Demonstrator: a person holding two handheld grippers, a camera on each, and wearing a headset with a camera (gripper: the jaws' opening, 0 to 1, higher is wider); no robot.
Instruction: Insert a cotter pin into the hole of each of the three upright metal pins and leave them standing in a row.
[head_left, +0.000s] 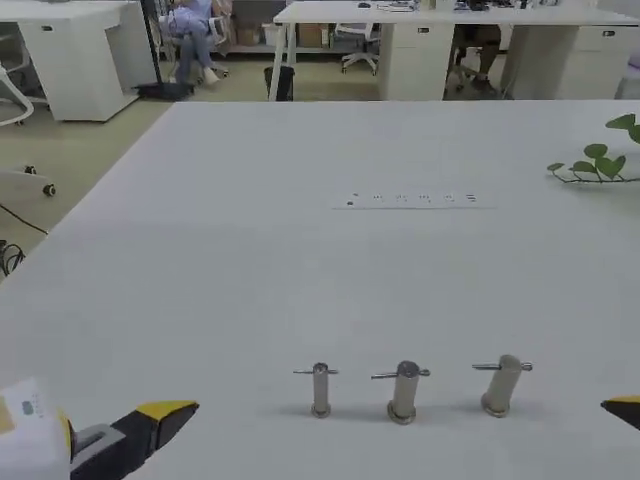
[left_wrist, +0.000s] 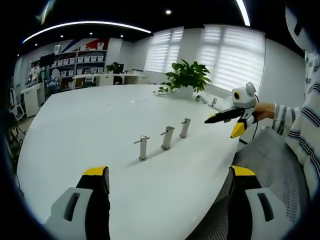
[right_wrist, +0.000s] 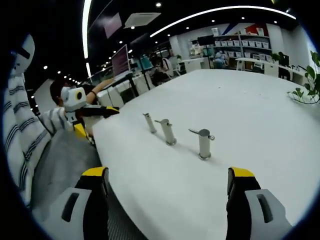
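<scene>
Three upright metal pins stand in a row near the table's front edge: left pin (head_left: 320, 388), middle pin (head_left: 403, 390), right pin (head_left: 500, 384). Each has a thin cotter pin (head_left: 400, 374) lying crosswise through its top. The same row appears in the left gripper view (left_wrist: 166, 138) and in the right gripper view (right_wrist: 169, 132). My left gripper (left_wrist: 165, 180) is open and empty, left of the row (head_left: 150, 425). My right gripper (right_wrist: 165, 182) is open and empty too; its yellow tip (head_left: 622, 405) peeks in right of the row. Both are apart from the pins.
A leafy sprig (head_left: 595, 165) lies at the table's far right, and a power strip (head_left: 410, 200) sits flat mid-table. The white tabletop (head_left: 300, 270) is bare around the pins. Desks, chairs and seated people are in the room beyond.
</scene>
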